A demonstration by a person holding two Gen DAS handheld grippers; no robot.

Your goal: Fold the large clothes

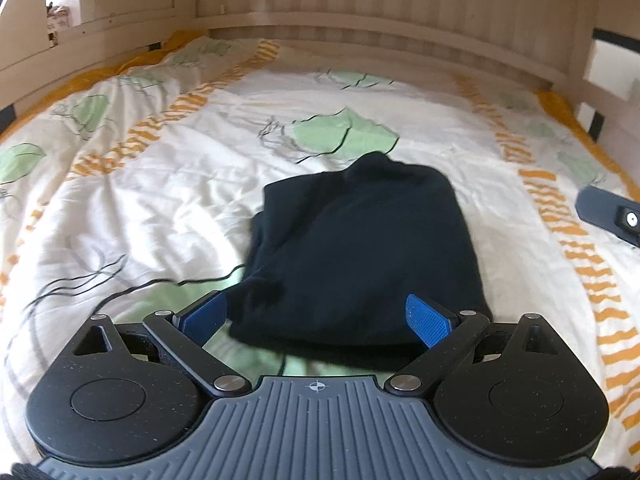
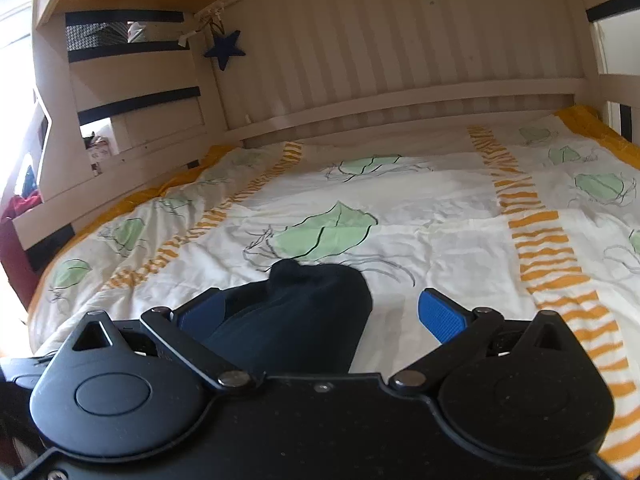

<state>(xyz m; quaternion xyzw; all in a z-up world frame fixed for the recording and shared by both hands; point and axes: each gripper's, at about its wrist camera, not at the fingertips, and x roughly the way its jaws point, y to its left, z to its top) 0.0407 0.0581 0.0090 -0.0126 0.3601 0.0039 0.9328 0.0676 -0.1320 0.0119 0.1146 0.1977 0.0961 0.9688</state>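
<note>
surface: white bedcover with green leaf prints and orange striped bands, spread over the whole bed and a little wrinkled.
left gripper: closest to its own camera, above the near edge of the dark garment; the two blue pads stand wide apart and press on nothing.
right gripper: jaws also far apart; the right blue pad is over bare bedcover, the left pad is near the side of the garment, but if it touches the cloth cannot be told. in the left wrist view only a dark tip of this gripper shows at the right edge.
garment: dark navy cloth, folded to a compact, roughly rectangular bundle, lying flat on the bedcover about in the middle of the bed; no gripper holds it. a small bump of cloth stands up at its far end, just before a green leaf print.
garment edges: the left side looks looser, with a fold hanging out; the right side is straighter.
headboard: pale wooden slats behind the bed, at the far end.
star: dark blue, hanging at the left corner of the slats.
shelves: pale wood with dark strips, farther left.
</note>
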